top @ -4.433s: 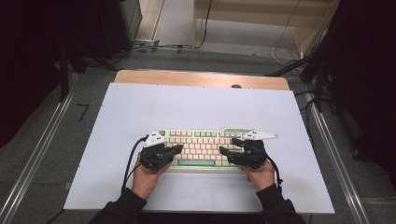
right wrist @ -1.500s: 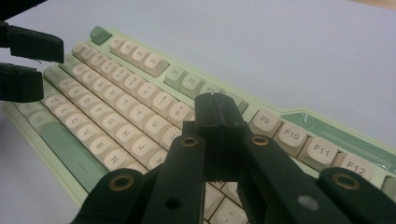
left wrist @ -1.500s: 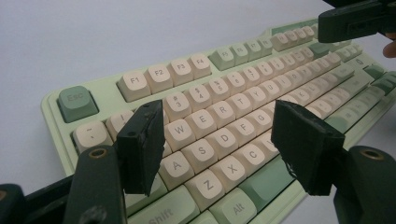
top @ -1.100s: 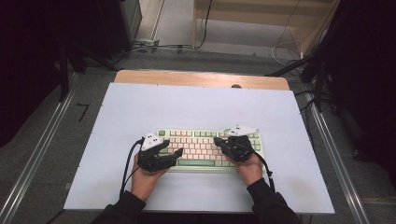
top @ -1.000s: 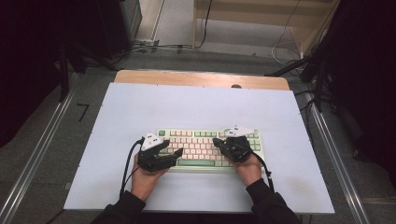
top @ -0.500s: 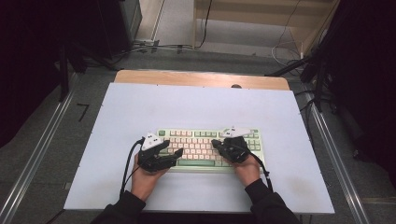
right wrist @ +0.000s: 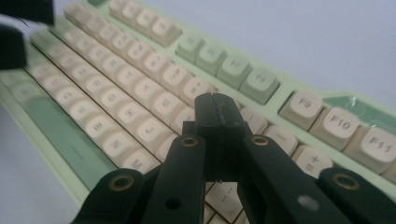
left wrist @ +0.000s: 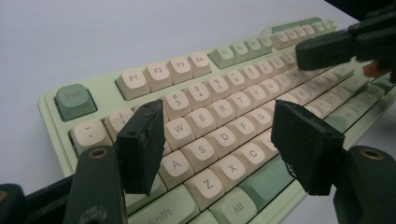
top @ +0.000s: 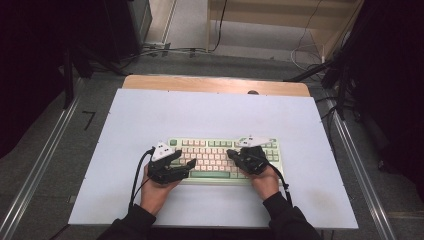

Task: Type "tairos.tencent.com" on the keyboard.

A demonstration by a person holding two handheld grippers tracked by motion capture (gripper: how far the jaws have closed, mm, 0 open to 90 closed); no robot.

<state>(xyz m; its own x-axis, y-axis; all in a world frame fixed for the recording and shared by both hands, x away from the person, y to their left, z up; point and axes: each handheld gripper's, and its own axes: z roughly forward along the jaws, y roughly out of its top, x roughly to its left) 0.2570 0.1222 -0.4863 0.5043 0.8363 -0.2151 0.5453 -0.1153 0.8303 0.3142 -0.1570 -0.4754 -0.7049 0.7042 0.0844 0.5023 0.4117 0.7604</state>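
Keyboard point(top: 223, 158) — pale green case, cream keycaps with green accent keys — lies flat on the white table top point(top: 210, 115), toward the near edge, roughly centred left to right. Left gripper point(top: 182, 165) sits over the keyboard's left end, held in the person's left hand point(top: 156, 187); its jaws are spread wide, nothing between them. In the left gripper view point(left wrist: 224, 149) the two black pads frame the letter rows: the left pad point(left wrist: 141, 144) hangs above the keys near Q and A, the right pad point(left wrist: 303, 140) above the area past C, with W, E, S, D, X in the gap. Cannot tell whether either pad actually touches a keycap. Right gripper point(top: 235, 156) is over the right-hand part of the keyboard, held in the right hand point(top: 264, 181), jaws pressed together with no gap — clenched on nothing. In the right gripper view point(right wrist: 216, 109) the closed tips point down at the cream keys just below the green function-key block; contact with a key cannot be judged, the tips hide the spot. A cable point(top: 137, 175) loops back from the left gripper along the forearm. Wooden strip point(top: 215, 84) shows at the table's far edge; grey floor point(top: 50, 145) and metal rails point(top: 35, 170) flank the table.
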